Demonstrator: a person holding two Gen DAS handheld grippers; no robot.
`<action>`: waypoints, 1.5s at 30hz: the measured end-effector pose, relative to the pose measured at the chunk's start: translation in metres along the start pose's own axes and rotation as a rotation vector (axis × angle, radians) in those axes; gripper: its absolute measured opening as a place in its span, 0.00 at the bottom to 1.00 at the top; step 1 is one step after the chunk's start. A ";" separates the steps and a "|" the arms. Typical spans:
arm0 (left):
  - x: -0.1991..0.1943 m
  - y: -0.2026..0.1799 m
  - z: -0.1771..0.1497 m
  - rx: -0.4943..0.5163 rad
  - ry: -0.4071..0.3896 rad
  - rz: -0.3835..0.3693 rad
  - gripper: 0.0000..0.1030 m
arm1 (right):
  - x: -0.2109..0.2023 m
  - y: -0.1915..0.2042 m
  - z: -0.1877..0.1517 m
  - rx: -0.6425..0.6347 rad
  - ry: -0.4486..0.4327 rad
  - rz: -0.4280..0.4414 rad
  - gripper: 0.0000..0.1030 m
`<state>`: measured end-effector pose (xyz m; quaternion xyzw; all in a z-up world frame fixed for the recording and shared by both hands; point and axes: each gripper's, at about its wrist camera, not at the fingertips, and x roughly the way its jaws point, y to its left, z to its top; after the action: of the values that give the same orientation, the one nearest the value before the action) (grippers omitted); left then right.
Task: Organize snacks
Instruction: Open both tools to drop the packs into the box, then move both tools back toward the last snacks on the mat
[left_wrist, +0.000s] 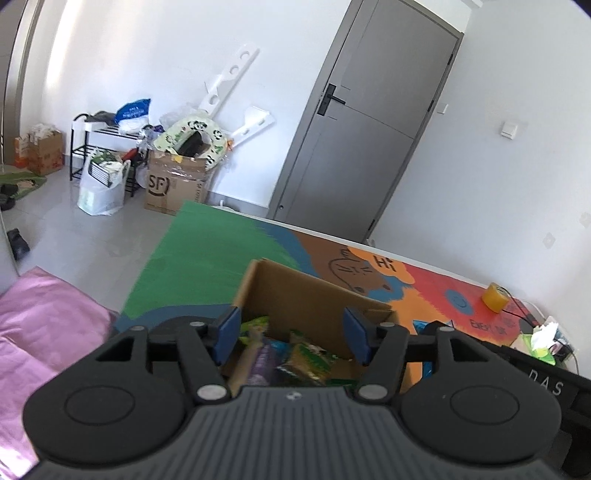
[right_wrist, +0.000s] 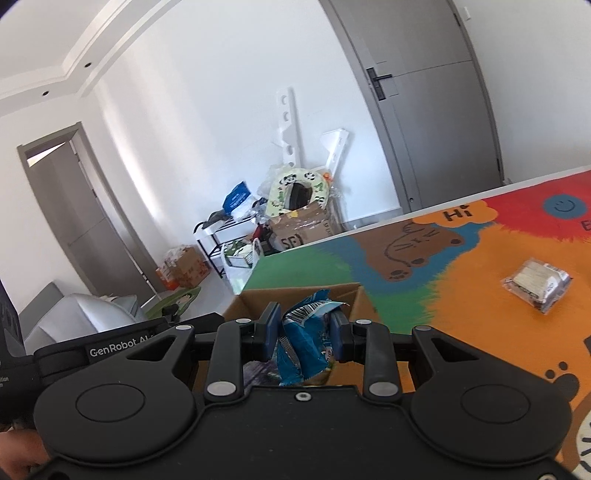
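A brown cardboard box (left_wrist: 314, 295) stands on the colourful mat and holds several snack packets (left_wrist: 303, 358), green and purple among them. My left gripper (left_wrist: 291, 334) is open and empty, just above the box opening. My right gripper (right_wrist: 304, 332) is shut on a crumpled blue snack packet (right_wrist: 303, 332) and holds it over the same box (right_wrist: 354, 295). A clear-wrapped snack (right_wrist: 537, 284) lies on the orange part of the mat to the right.
The colourful mat (left_wrist: 207, 258) covers the table. A yellow tape roll (left_wrist: 495, 297), cables and a tissue pack (left_wrist: 541, 338) sit at its far right. A pink cushion (left_wrist: 48, 325) lies to the left. Boxes and bags stand against the far wall (left_wrist: 173, 181).
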<state>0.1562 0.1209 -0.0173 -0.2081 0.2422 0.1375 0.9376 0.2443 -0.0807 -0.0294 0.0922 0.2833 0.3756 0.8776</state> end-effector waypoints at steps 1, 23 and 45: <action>-0.002 0.001 0.000 0.002 -0.001 0.003 0.63 | 0.000 0.003 -0.001 -0.006 0.005 0.003 0.28; -0.024 0.007 -0.005 -0.003 -0.023 -0.022 0.66 | -0.029 0.003 -0.015 -0.014 0.017 -0.062 0.61; -0.012 -0.082 -0.029 0.089 0.032 -0.099 0.70 | -0.093 -0.080 -0.027 0.039 -0.098 -0.276 1.00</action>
<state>0.1641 0.0334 -0.0079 -0.1801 0.2527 0.0765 0.9476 0.2258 -0.2041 -0.0415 0.0877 0.2573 0.2406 0.9318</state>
